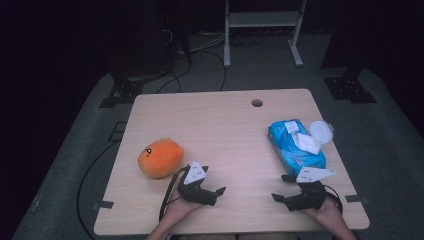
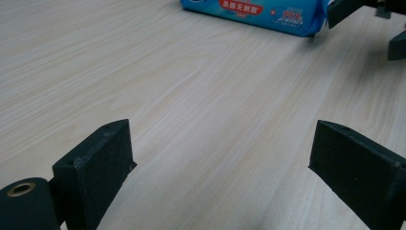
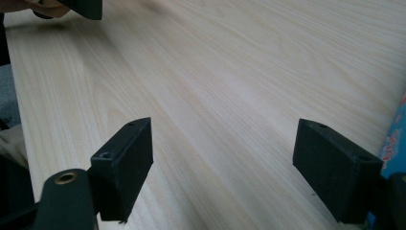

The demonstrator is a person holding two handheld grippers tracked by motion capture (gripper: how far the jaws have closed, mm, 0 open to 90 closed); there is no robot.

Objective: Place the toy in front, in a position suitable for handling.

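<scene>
A round orange plush toy (image 1: 160, 157) lies on the wooden table (image 1: 220, 125) at the left. A blue pack of wet wipes (image 1: 296, 147) lies at the right, its white lid (image 1: 320, 131) flipped open and a white wipe (image 1: 306, 141) sticking out. My left gripper (image 1: 216, 196) rests near the front edge, right of the plush, pointing right. In the left gripper view its jaws stand open (image 2: 220, 153) over bare wood, with the pack (image 2: 253, 12) ahead. My right gripper (image 1: 281, 187) sits just in front of the pack, pointing left, open (image 3: 222, 163) with nothing between its jaws.
A round cable hole (image 1: 257, 103) sits near the table's far edge. Behind the table stands a white metal frame (image 1: 262, 20), and cables (image 1: 190, 65) run over the grey floor. The other gripper's jaw (image 2: 344, 9) appears at the top right of the left gripper view.
</scene>
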